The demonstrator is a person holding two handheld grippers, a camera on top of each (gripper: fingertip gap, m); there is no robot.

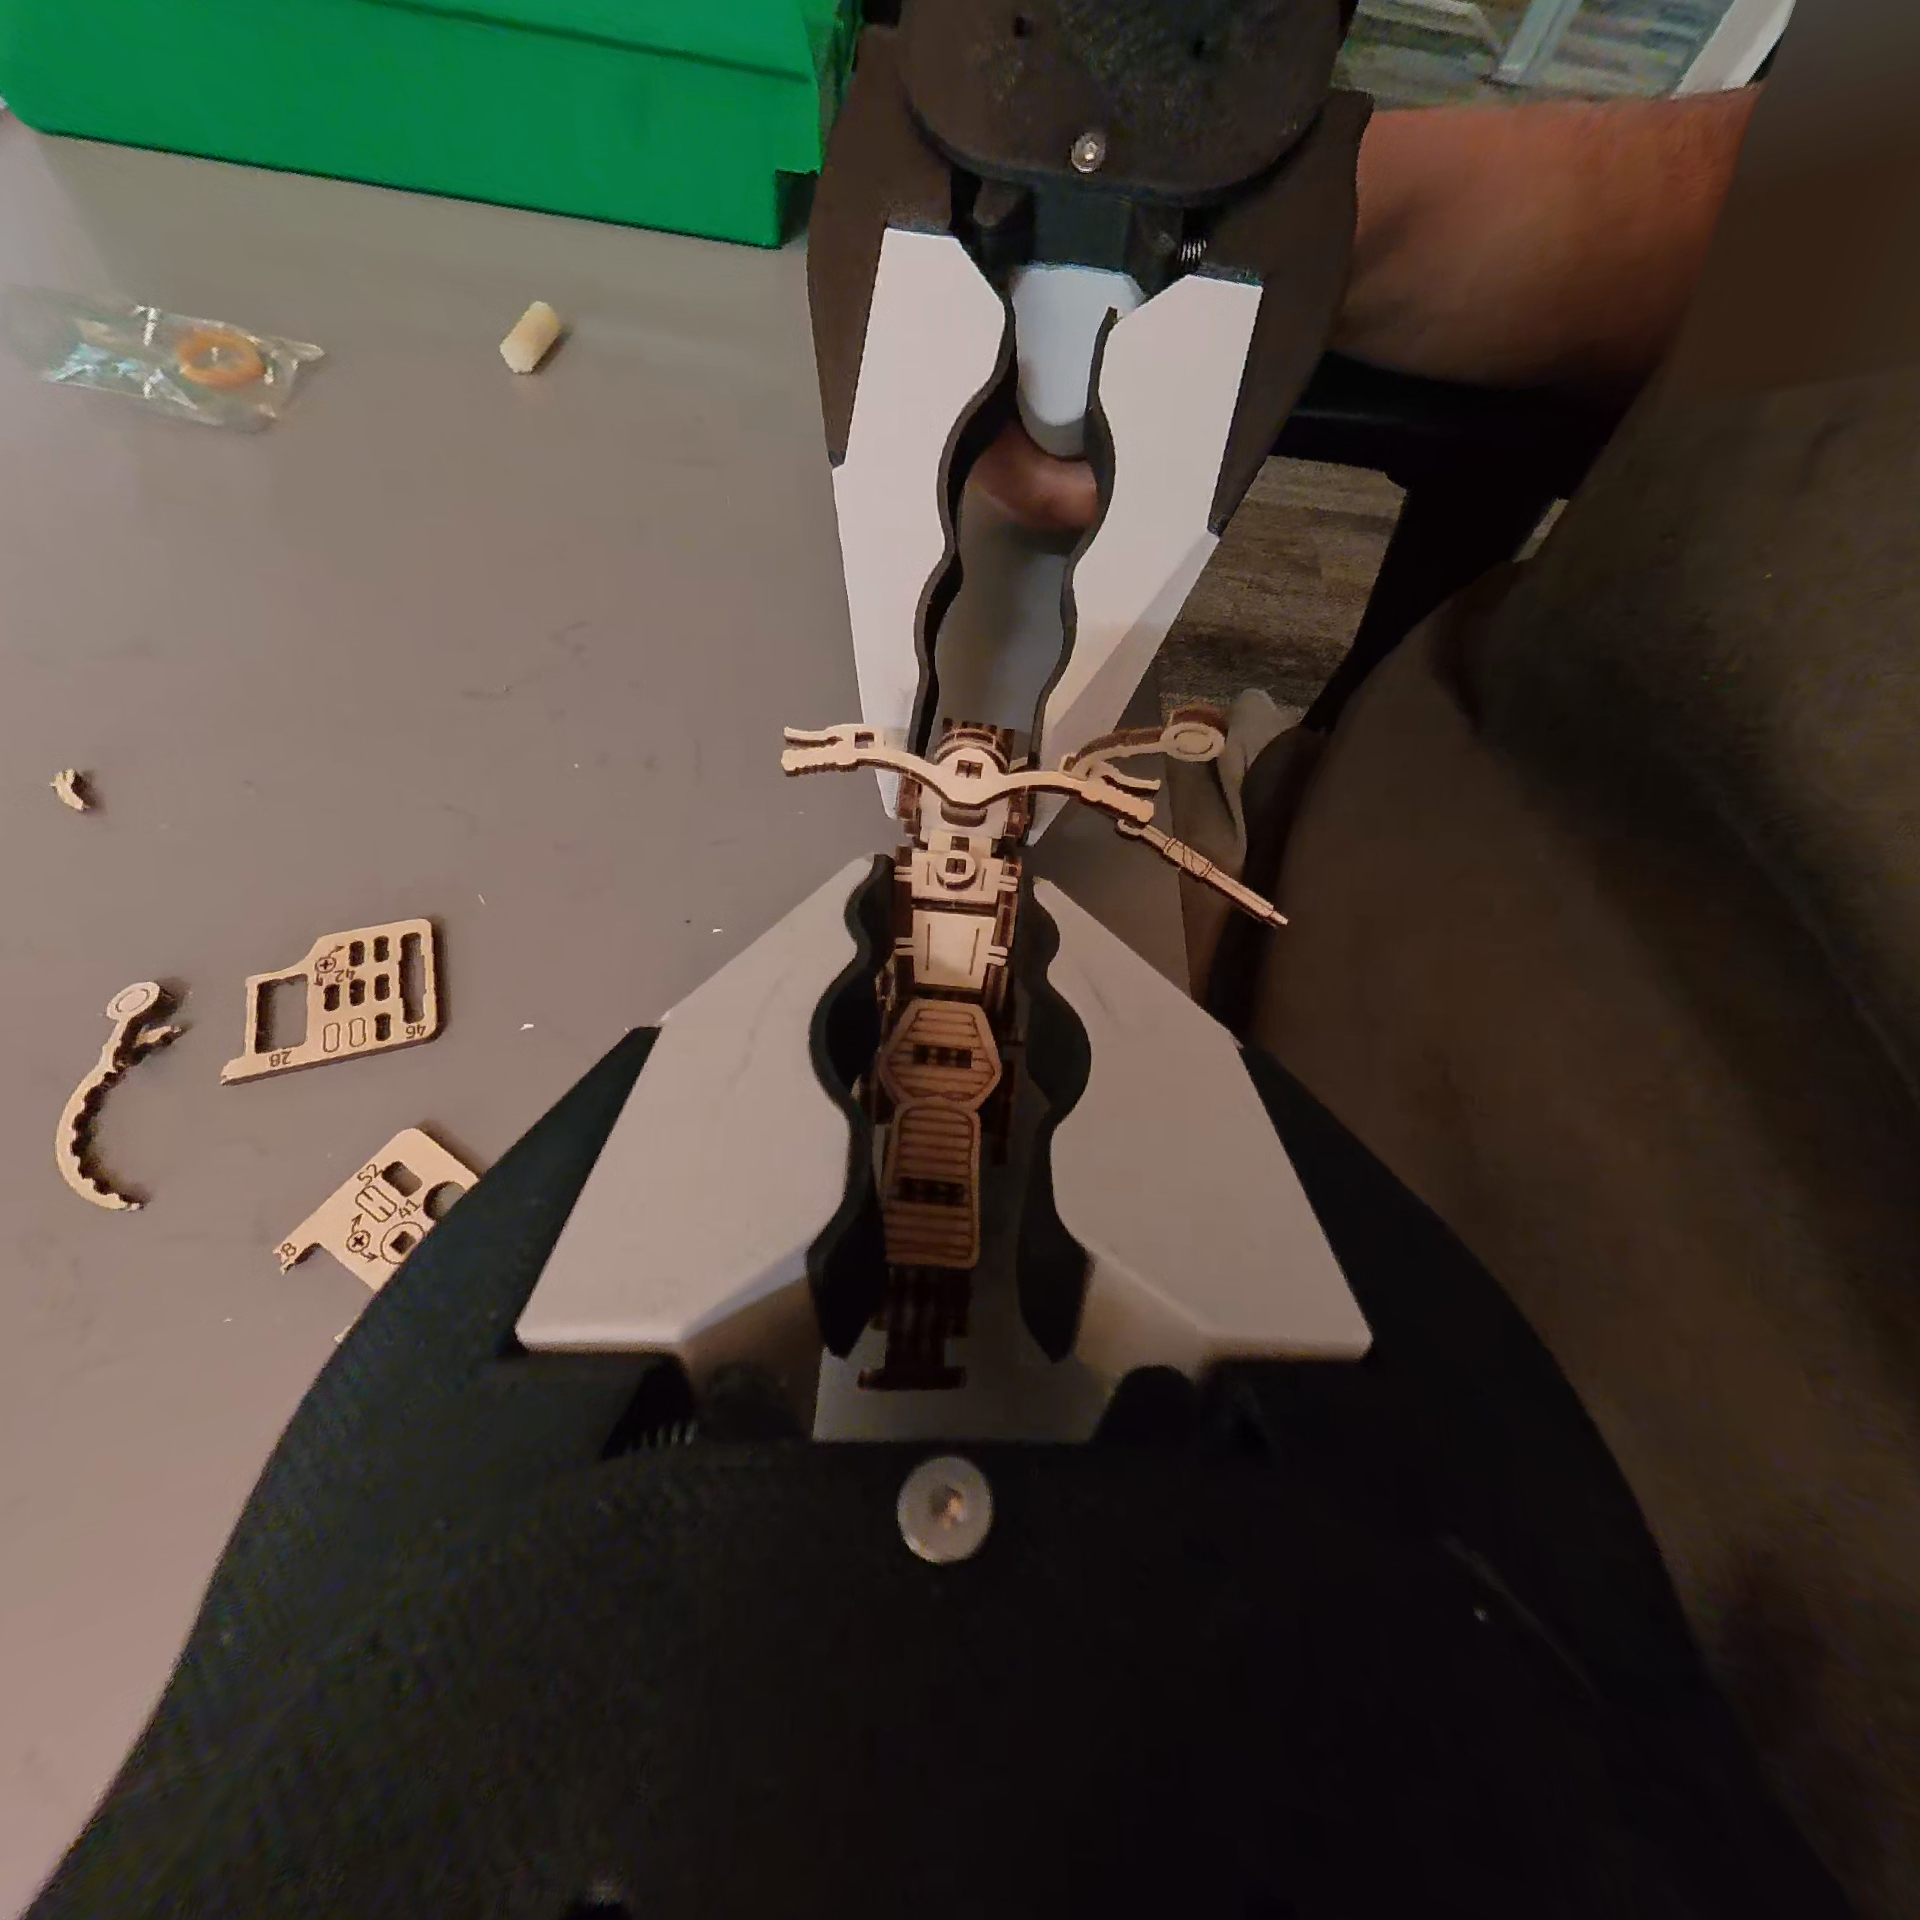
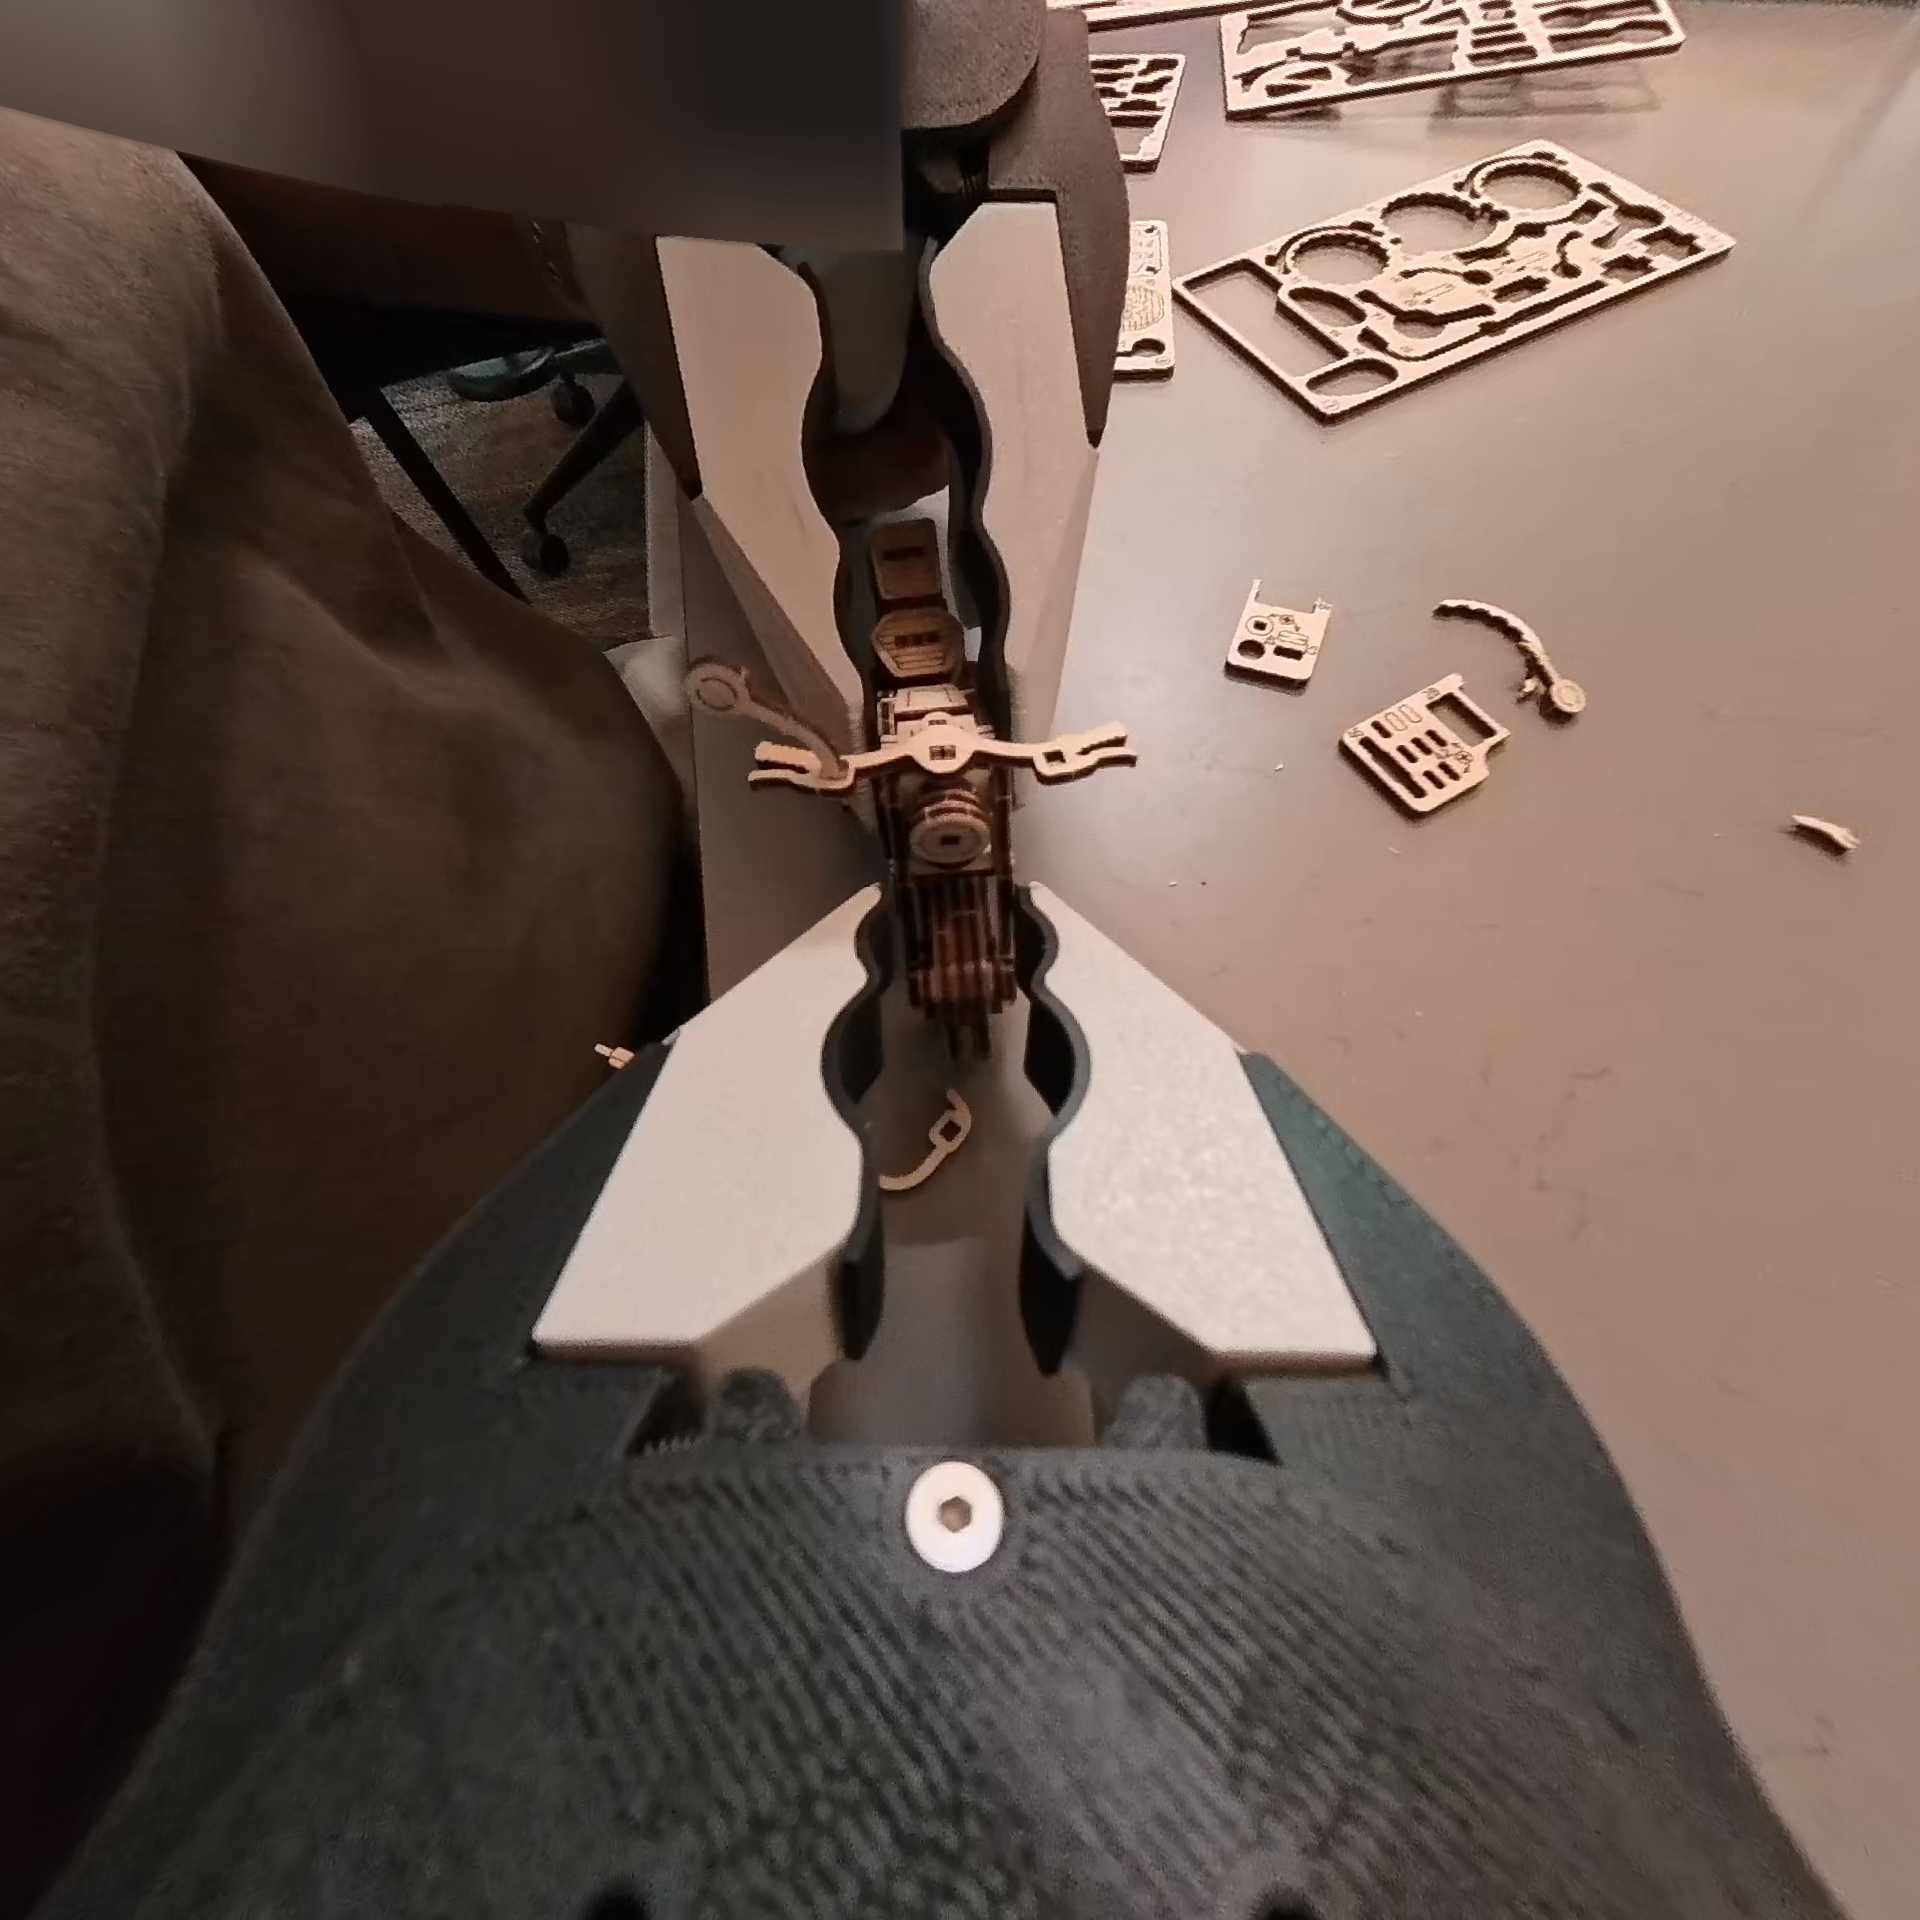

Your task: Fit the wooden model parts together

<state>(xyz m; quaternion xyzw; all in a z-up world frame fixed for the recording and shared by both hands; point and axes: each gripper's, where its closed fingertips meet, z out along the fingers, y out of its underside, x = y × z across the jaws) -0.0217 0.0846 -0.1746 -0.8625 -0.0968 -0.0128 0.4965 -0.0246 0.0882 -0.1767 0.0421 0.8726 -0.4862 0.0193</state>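
Observation:
A wooden motorcycle model (image 1: pixel 940 1060) hangs in the air between both grippers, just past the table's edge. My left gripper (image 1: pixel 951 883) is shut on its seat and body. My right gripper (image 1: pixel 966 800) faces it from above and is shut on the model's front end. In the right wrist view the right gripper (image 2: pixel 954 899) clamps the front wheel and fork below the headlight (image 2: pixel 945 831), and the left gripper (image 2: pixel 930 717) holds the rear. The handlebar (image 1: pixel 971 790) carries a mirror (image 1: pixel 1190 740) on one side only. A loose mirror part (image 1: pixel 104 1101) lies on the table.
On the grey table (image 1: pixel 468 623) lie two small scrap frames (image 1: pixel 348 997) (image 1: pixel 384 1210), a plastic bag with a ring (image 1: pixel 197 358), a pale stub (image 1: pixel 532 335) and a green box (image 1: pixel 416 94). Cut-out wooden sheets (image 2: pixel 1455 275) lie farther back. A person's brown clothing (image 1: pixel 1662 935) is beside the table.

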